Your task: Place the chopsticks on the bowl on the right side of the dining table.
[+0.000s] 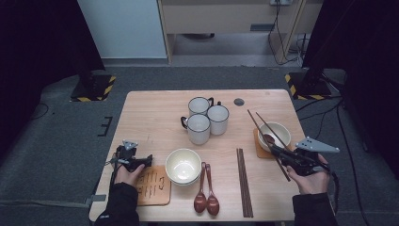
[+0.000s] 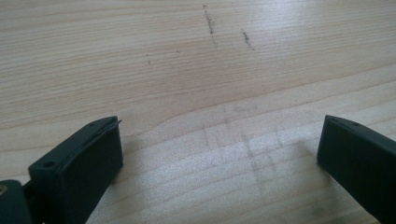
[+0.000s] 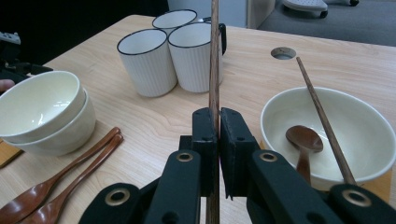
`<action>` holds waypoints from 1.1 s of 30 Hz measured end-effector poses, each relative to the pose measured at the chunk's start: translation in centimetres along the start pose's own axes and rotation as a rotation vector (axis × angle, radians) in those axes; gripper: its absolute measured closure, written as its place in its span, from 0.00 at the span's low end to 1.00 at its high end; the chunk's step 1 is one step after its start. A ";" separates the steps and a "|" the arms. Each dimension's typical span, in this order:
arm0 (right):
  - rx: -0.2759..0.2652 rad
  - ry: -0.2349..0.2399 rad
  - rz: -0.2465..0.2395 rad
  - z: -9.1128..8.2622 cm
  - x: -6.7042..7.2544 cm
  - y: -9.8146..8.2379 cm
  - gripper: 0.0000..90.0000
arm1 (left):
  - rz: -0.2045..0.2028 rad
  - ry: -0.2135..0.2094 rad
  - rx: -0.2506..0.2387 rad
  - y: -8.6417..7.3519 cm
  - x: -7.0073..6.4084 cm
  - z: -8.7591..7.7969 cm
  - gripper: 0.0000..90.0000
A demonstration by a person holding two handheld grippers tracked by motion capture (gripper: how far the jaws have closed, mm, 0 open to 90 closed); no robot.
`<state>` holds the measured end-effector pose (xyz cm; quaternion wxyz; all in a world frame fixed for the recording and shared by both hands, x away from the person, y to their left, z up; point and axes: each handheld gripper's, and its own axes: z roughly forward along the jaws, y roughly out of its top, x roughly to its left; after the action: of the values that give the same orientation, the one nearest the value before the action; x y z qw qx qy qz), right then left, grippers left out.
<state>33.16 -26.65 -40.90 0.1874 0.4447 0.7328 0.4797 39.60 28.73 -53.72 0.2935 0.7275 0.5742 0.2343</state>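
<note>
Overhead: pale wood table (image 1: 150,113), grey carpet (image 1: 61,136); right claw (image 3: 217,135) pinching chopstick (image 3: 214,60); left claw (image 2: 219,154) spread.

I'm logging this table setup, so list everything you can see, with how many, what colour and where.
mugs: three, white with dark rims, clustered at the table's middle back.
stacked bowls: two, cream, nested, front centre.
bowl: one, cream, on a wooden coaster at the right, with a brown spoon inside.
wooden spoons: two, reddish brown, side by side, front centre.
chopsticks on the table: brown bundle, count unclear, right of the spoons.
loose chopstick: one, brown, leaning on the right bowl.
held chopstick: one, brown, clamped in the right gripper.
wooden board: one, tan, front left.
table: one, light wood.
left gripper: black, open, over bare tabletop, front left.
right gripper: black, shut on the chopstick.
</note>
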 end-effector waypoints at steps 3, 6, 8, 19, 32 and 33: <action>-0.007 -0.002 0.006 -0.1 -0.2 0.2 0.95 | 0.000 0.000 0.000 0.0 0.0 0.0 0.00; -0.015 -0.007 0.015 -0.4 -0.7 0.4 0.95 | 0.000 0.000 0.000 0.0 0.0 0.0 0.00; -0.020 -0.009 0.021 -0.6 -1.0 0.7 0.95 | 0.000 0.000 0.000 0.0 0.0 0.0 0.00; -0.035 -0.014 0.026 -0.7 -2.8 2.1 0.95 | 0.000 0.000 0.000 0.0 0.0 0.0 0.00; -0.037 -0.015 0.009 -0.7 -4.8 3.6 0.95 | 0.000 0.000 0.000 0.0 0.0 0.0 0.00; -0.036 -0.016 0.006 -0.6 -5.0 3.7 0.95 | 0.000 0.000 0.000 0.0 0.0 0.0 0.00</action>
<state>37.16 -30.56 -38.20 0.1999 0.4475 0.7210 0.4898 39.60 28.72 -53.72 0.2936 0.7274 0.5742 0.2344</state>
